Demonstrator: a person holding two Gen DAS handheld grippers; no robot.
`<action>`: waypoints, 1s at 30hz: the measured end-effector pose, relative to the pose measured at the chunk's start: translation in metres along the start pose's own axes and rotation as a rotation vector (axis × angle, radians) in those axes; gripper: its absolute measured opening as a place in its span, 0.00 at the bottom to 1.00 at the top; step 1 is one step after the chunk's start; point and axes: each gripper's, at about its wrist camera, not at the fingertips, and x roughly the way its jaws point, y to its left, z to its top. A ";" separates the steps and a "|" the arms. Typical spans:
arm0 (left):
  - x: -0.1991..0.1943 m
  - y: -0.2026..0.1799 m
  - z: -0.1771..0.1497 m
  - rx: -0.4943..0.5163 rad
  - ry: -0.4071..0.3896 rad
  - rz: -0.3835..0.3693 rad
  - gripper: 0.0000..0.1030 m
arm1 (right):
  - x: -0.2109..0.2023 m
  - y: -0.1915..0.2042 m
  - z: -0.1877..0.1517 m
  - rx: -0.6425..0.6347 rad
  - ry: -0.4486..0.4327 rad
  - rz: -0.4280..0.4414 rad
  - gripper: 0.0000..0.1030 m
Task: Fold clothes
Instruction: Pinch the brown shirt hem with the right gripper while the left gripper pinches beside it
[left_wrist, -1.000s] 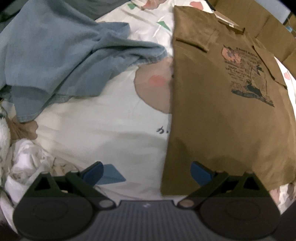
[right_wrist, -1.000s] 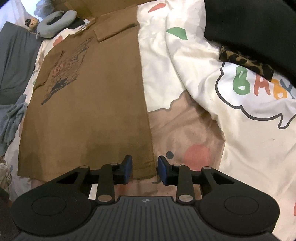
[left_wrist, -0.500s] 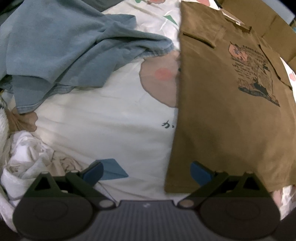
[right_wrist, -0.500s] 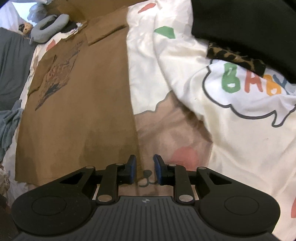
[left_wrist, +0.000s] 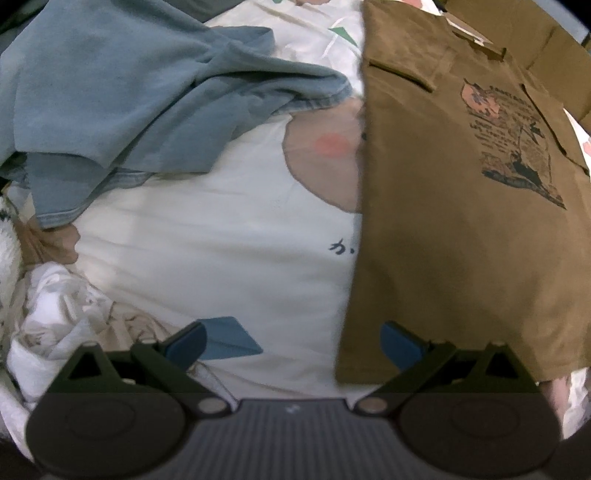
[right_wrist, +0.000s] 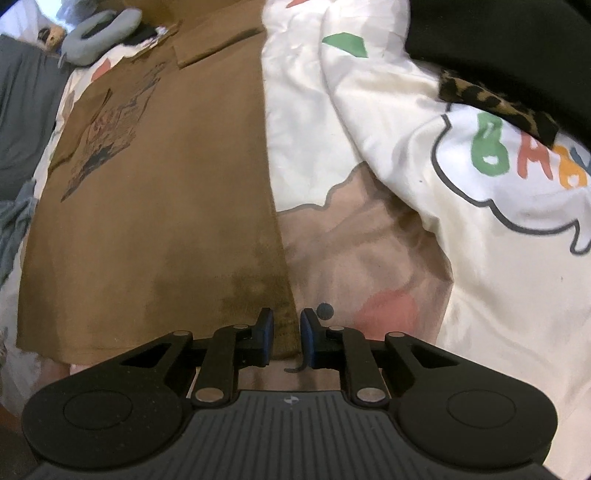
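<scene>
1. The brown shirt (left_wrist: 461, 229) lies flat on the printed bedsheet (left_wrist: 221, 251), filling the right half of the left wrist view and the left half of the right wrist view. Both sleeves look folded in over the body, so it reads as a long strip with its hem toward the bottom of each frame.
2. The left gripper (left_wrist: 291, 339) is spread wide at lower centre, straddling the shirt's hem corner; only its right finger sits over cloth.
3. The right gripper (right_wrist: 287, 328) is narrowed to a small gap at lower centre, the other hem corner lying in that gap. Whether it pinches the cloth yet I cannot tell.
4. To do this well, both grippers should catch all layers at the corners, at matching depth, so the hem lifts level.
5. Keep clear of the blue garment (left_wrist: 129, 92) at upper left.
</scene>
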 end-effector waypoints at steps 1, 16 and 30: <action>0.000 -0.001 0.000 0.000 -0.001 -0.001 0.99 | 0.001 0.001 0.001 -0.010 0.010 -0.005 0.21; 0.007 -0.014 -0.009 -0.002 -0.026 -0.056 0.99 | 0.010 0.019 0.019 -0.009 0.127 -0.091 0.09; 0.019 -0.004 -0.018 -0.017 -0.029 -0.160 0.88 | 0.002 0.012 0.015 0.111 0.110 -0.085 0.07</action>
